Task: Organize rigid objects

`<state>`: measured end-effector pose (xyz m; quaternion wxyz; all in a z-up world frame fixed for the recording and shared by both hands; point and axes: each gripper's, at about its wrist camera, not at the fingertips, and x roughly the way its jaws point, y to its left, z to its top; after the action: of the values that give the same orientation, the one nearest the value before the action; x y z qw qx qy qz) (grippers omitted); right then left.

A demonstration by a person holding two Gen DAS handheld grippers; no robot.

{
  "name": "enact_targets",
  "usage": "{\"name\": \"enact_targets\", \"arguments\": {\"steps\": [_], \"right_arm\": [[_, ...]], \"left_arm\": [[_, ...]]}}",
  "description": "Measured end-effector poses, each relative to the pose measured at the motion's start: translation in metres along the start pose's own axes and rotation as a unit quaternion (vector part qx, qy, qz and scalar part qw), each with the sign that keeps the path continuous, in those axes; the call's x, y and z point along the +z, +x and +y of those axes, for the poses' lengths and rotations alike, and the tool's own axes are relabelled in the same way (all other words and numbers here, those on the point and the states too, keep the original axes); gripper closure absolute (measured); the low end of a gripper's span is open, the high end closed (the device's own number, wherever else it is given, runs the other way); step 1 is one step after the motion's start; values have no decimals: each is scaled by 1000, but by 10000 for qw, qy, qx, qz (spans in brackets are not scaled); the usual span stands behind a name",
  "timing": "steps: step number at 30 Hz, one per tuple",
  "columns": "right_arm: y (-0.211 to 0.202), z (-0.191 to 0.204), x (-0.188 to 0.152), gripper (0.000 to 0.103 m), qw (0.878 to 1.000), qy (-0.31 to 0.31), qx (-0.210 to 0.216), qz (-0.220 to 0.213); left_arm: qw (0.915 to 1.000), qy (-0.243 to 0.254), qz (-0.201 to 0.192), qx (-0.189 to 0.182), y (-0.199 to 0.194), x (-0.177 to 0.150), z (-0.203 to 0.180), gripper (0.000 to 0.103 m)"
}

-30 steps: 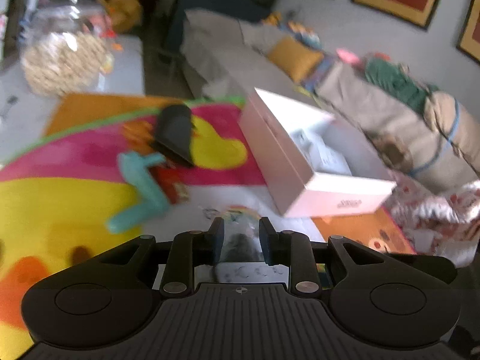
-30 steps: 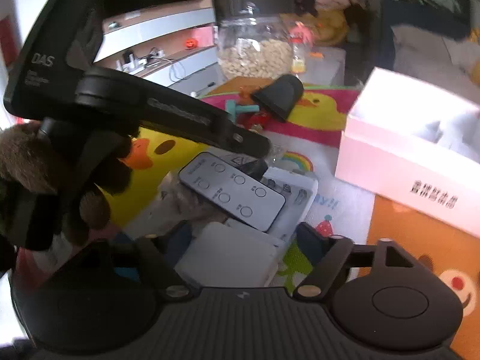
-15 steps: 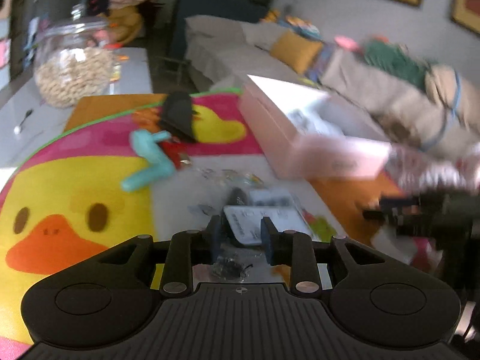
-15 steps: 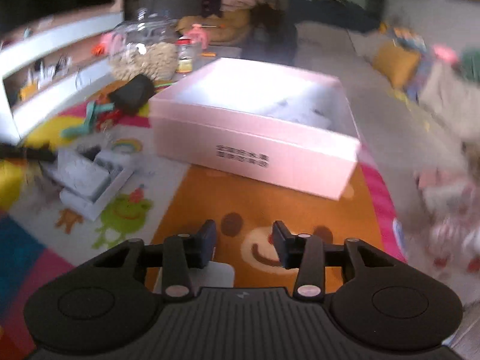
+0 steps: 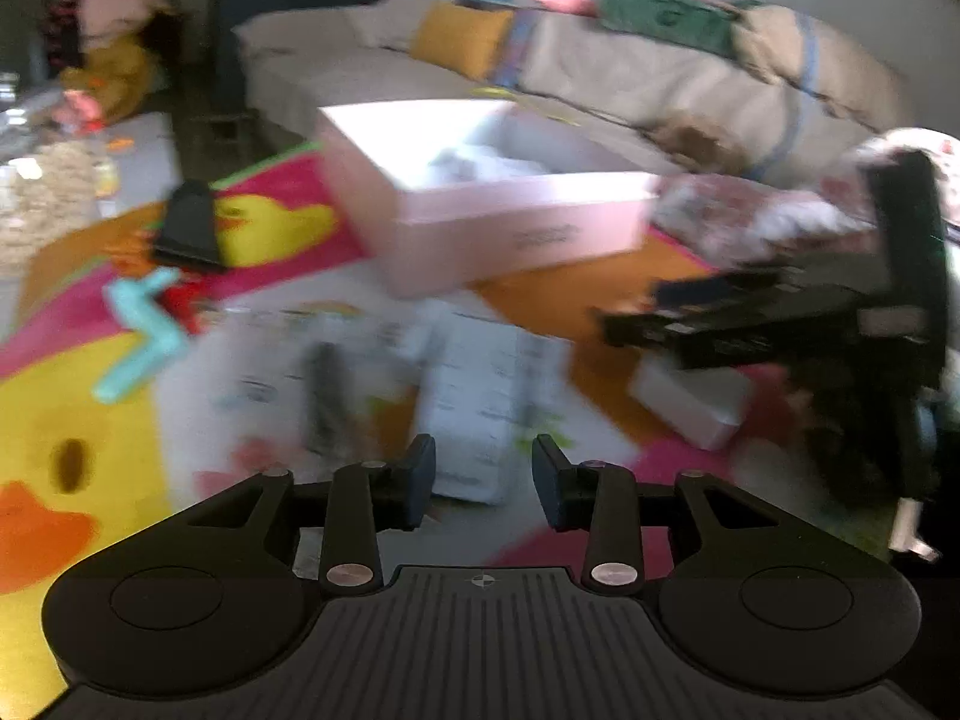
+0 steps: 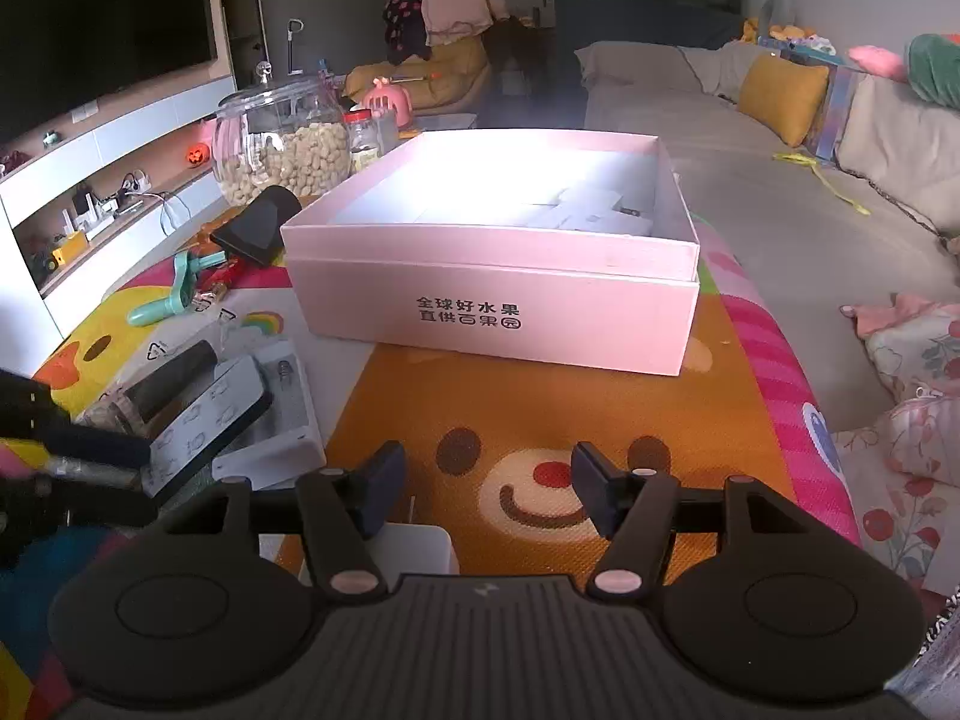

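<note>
Play mat (image 6: 600, 420), cartoon-printed (bear face at centre, duck at left edge of frame), covers the lower half of the right wrist view.

Pink open-top box (image 6: 492, 306) sits on the mat at frame centre, black Chinese print on its near wall; pale items lie inside toward its upper right corner, not identifiable. The left wrist view is motion-blurred; there the same box (image 5: 480, 228) sits centre-upper frame.

Glass jar (image 6: 282, 144) of pale nuts, upper left, behind the box.

White flat case (image 6: 282, 420), lower left, on the mat. A white remote (image 6: 204, 420) with a dark edge lies across it, tilted. A dark cylindrical object (image 6: 174, 375) lies just beside the remote, upper left of it.

Black hair-dryer nozzle (image 6: 255, 228) lies near the left corner of the box. Teal plastic tool (image 6: 174, 294) lies on the mat below it, with small red pieces next to it.

Small white block (image 6: 414, 546), bottom centre, lies under the right gripper (image 6: 486, 498), partly hidden. Fingers parted wide, nothing between them.

Left gripper (image 5: 483, 480): fingers parted, gap empty, over blurred white packaging (image 5: 480, 396) on the mat. The right-hand unit shows as a dark shape at that frame's right edge.
</note>
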<state>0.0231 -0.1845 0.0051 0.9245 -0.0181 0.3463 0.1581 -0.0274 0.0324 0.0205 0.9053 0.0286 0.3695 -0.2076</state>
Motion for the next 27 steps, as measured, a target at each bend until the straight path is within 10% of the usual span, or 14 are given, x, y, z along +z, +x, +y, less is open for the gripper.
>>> {"name": "enact_targets", "arguments": {"steps": [5,9,12,27], "right_arm": [[0,2,-2,37,10000,-35,5,-21],[0,2,-2,33,10000,-16,52,-36],[0,1,-2,31,9999,37,108,-43],[3,-1,-1,17,9990,41,436,60]], "left_arm": [[9965,-546,-76,635,-7,3,33,70],[9959,-859,-279,24,-15,6,42,70],[9969,-617,-255,-408,-10,10,26,70],[9991,282,-232,200,21,16,-15,63]]}}
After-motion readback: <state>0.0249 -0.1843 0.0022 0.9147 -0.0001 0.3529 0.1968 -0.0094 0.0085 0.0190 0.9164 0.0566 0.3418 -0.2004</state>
